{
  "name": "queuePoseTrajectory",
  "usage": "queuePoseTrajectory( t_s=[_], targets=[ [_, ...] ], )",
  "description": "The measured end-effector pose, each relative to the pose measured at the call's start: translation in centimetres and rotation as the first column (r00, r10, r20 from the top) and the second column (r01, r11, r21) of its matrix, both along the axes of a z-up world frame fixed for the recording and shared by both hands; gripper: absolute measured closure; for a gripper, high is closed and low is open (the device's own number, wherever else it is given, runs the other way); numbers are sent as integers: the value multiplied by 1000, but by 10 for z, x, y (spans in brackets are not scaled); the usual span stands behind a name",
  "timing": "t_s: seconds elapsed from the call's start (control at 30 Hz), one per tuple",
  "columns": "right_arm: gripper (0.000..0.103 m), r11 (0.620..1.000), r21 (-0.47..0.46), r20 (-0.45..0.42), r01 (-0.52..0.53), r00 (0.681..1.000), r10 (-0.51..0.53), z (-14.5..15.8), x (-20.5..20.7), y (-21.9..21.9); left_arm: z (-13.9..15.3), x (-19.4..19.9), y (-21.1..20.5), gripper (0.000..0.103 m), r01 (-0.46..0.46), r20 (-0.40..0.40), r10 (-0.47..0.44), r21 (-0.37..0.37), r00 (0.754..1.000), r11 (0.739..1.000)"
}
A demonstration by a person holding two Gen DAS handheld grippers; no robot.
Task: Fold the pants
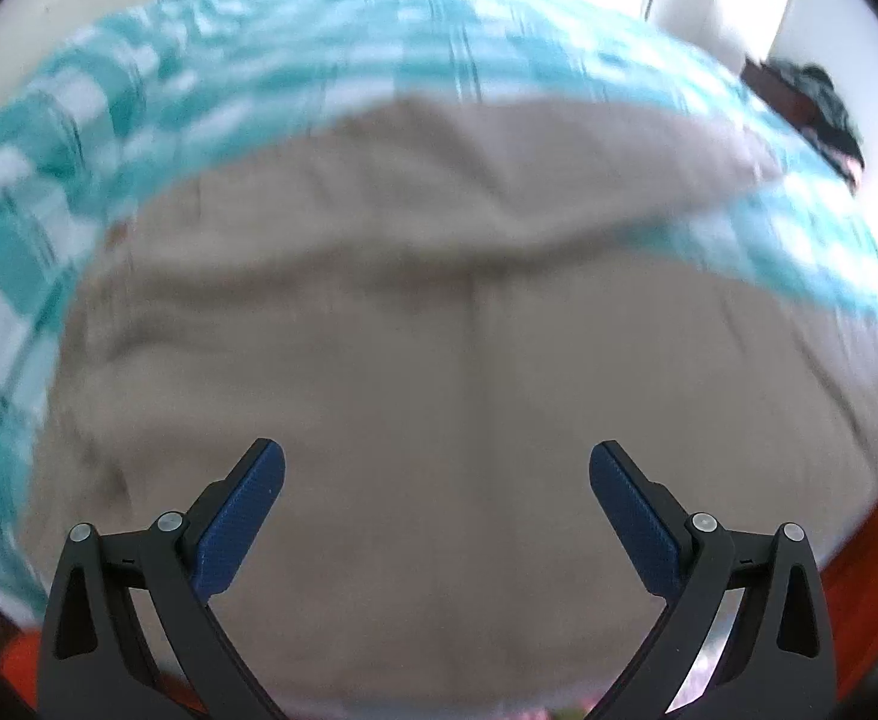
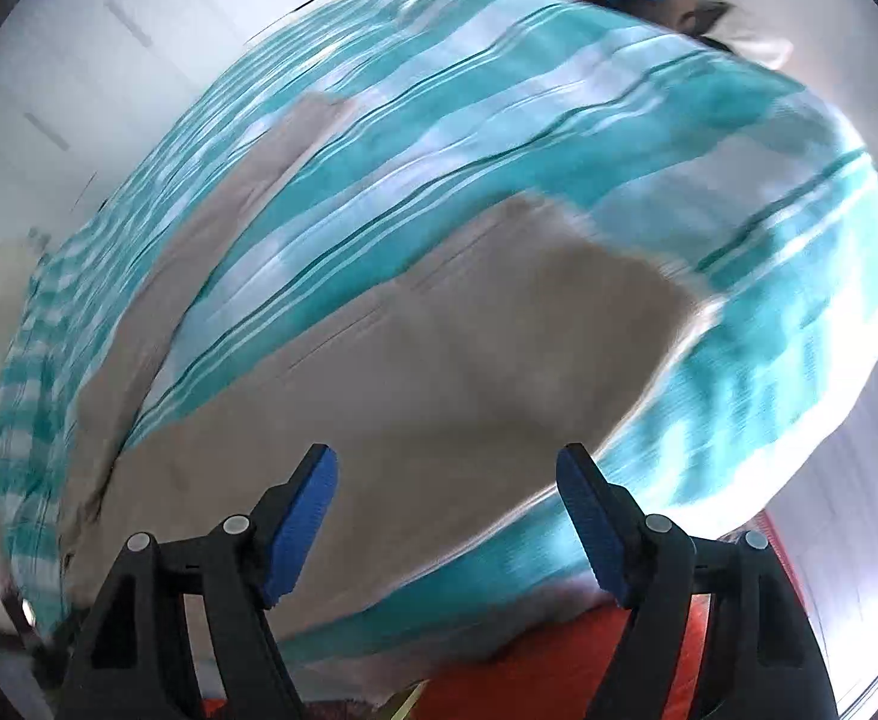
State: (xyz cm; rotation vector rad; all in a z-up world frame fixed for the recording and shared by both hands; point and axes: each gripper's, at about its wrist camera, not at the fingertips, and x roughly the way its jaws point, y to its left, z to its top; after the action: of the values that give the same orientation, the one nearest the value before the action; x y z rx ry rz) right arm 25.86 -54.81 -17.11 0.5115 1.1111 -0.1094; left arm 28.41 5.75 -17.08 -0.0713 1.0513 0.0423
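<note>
The left claw [image 1: 437, 468], with its 2 blue-padded fingers [image 1: 241, 525] spread wide and gripping nothing, hangs above the beige cloth pants [image 1: 439, 348], which lie spread on a bed covered by a teal-and-white checked sheet [image 1: 49, 180]. A dark heap of clothing [image 1: 823, 102] sits at the far right edge. The right claw [image 2: 446, 468] is likewise wide open and empty, above the pants [image 2: 409, 384], 1 leg [image 2: 211, 228] stretching away leftward. Both views are blurred.
</note>
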Motion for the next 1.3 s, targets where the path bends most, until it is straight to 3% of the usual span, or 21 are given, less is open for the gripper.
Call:
queuePoseTrajectory(
  t_s=[0.13,0.23,0.27,0.37,0.43,0.5,0.57,0.67,0.77,0.83,0.87,0.9,0.93,1.03,1.07,1.17,1.23,1.27,1.3],
  targets=[
    [28,975,2,-9,-221,975,221,8,22,67,7,70,23,1,-72,91,67,59,994,996],
    [28,915,-13,15,-403,915,403,25,65,134,-19,115,52,1,-164,98,154,103,983,981],
    [28,888,-17,42,-460,887,461,36,88,160,-30,123,58,1,-183,89,174,116,981,976],
    [28,852,-4,130,-523,845,519,60,152,208,-83,127,78,1,-202,-3,206,165,979,965],
    [27,829,-42,169,-558,814,556,70,190,240,-98,114,87,1,-200,33,198,103,980,974],
    [26,799,-45,190,-600,780,596,62,243,273,-97,109,90,1,-206,56,202,82,978,975],
    [26,791,-15,193,-612,774,603,38,287,296,-98,112,88,1,-204,53,200,95,978,974],
    [26,759,33,121,-650,757,642,-8,313,324,-98,111,86,1,-204,59,199,97,978,974],
    [25,685,106,-48,-721,685,727,-66,295,326,-97,111,86,1,-205,68,200,90,977,975],
    [26,578,135,-30,-805,580,814,-63,265,318,-98,109,85,1,-206,77,199,92,977,974],
    [28,540,136,-33,-830,541,840,-57,256,312,-99,110,85,1,-206,81,199,97,977,974],
    [28,542,131,-33,-830,543,839,-48,253,300,-100,110,84,1,-206,82,199,101,977,973],
    [28,568,114,-15,-815,570,822,-39,259,290,-100,110,83,1,-207,83,198,106,977,973],
    [26,692,82,102,-717,697,710,-11,303,252,-99,110,83,1,-207,83,199,110,977,972],
    [26,723,86,131,-686,727,674,-8,316,243,-99,110,83,1,-207,82,199,111,977,972],
    [26,811,181,188,-556,829,527,-21,385,217,-99,111,83,1,-207,82,199,111,977,972],
    [27,860,192,130,-472,881,454,-43,417,194,-99,111,83,1,-207,83,199,111,977,972],
    [32,886,163,83,-435,900,427,-54,429,183,-99,111,83,1,-207,82,199,111,977,972],
    [56,911,128,48,-391,920,388,-65,439,163,-99,111,83,1,-207,83,199,110,976,972]
  ],
)
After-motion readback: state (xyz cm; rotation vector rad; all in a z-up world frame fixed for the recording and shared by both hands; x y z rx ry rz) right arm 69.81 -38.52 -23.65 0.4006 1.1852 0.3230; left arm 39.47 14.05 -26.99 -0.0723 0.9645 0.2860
